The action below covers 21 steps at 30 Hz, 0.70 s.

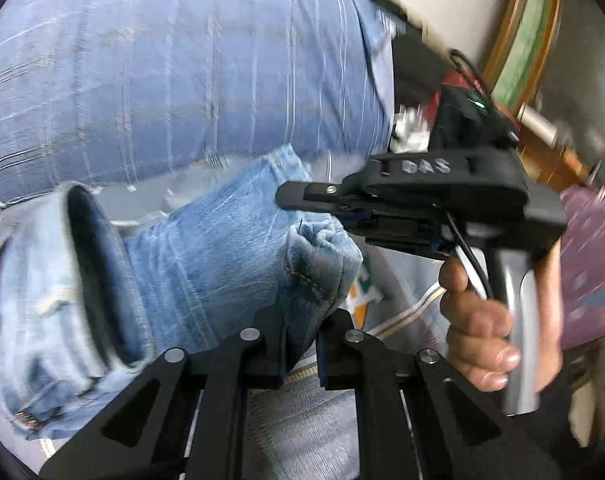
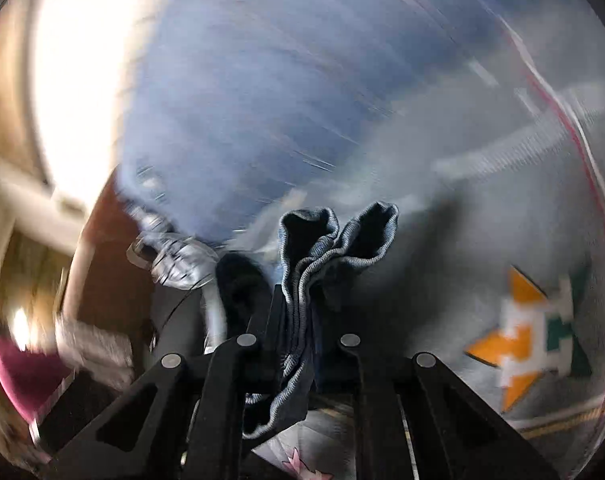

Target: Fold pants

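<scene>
Near the left wrist lens we see the left tongs (image 1: pixel 300 344) closed down on a bunched fold of the jeans (image 1: pixel 206 248), fingers pinching a stitched hem edge with almost no gap showing. Same on the other side: the right tongs (image 2: pixel 298 344) are clamped on a gathered wad of denim layers (image 2: pixel 326 240), several ribbed edges stacked between the fingers.

We judge the step as mid-fold, pants lifted and carried by both tongs, motion blur heavy in the right wrist view. The pants sit between the two tongs, hanging above a grey patterned sheet (image 2: pixel 502 208) rather than lying flat; we cannot tell if any part touches it.

Next move likely calls for laying the held edge over the remaining fabric, keeping both pinches level so layers line up, then letting go only once the cloth rests flat.

Materials: light washed denim, faded streaks, thick orange-thread seam, soft and floppy, an open leg cuff (image 1: pixel 90 272) showing a dark inside. Further out, the right hand (image 1: pixel 482 332) grips a silver handle under the black tool body (image 1: pixel 434 196). Beyond that a big blue striped blanket (image 1: pixel 182 72), soft woven look. An orange and green motif (image 2: pixel 526 336) is printed on the sheet
</scene>
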Available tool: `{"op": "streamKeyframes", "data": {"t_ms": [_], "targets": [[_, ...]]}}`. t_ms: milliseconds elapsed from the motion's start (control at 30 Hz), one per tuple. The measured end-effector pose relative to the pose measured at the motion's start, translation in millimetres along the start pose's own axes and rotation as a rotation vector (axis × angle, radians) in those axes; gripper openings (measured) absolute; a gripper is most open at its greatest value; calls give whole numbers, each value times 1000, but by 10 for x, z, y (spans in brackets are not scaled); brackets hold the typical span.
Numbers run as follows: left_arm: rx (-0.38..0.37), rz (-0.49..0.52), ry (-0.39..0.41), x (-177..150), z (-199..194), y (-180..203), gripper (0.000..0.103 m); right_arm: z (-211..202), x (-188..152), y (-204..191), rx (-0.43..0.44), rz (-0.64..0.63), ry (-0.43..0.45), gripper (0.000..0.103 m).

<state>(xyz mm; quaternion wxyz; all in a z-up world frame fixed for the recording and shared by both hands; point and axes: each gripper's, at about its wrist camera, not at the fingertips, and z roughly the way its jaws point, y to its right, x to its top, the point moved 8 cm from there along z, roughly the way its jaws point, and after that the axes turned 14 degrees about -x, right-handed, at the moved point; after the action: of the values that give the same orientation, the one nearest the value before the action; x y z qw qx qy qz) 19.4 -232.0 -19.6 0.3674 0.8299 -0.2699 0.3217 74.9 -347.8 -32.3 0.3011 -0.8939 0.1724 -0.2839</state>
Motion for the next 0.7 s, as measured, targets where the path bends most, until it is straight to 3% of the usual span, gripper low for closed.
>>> {"op": "streamKeyframes", "data": {"t_ms": [100,200,367,400,533,633,700], "targets": [[-66,-63,98,116,-437,-144,12,-115,32,-711,36,-139,49,9],[-151,-241,208,108,-935,-639,12,95,-2,-1438,23,-288,19,9],[-87,-488,305,-180,-1436,-1513,12,1067,-378,-2352,-58,-494,-109,9],[-16,-522,296,-304,-1494,-1720,12,1260,-465,-2426,-73,-513,-134,9],[116,-720,202,-778,-1460,-2235,13,2029,-884,-2354,-124,-544,-249,10],[118,-839,147,-999,-1361,-2447,18,2431,-1128,-2059,-164,-525,-291,10],[106,-851,147,-989,-1366,-2443,19,2359,-1119,-2040,-153,-518,-285,14]]}}
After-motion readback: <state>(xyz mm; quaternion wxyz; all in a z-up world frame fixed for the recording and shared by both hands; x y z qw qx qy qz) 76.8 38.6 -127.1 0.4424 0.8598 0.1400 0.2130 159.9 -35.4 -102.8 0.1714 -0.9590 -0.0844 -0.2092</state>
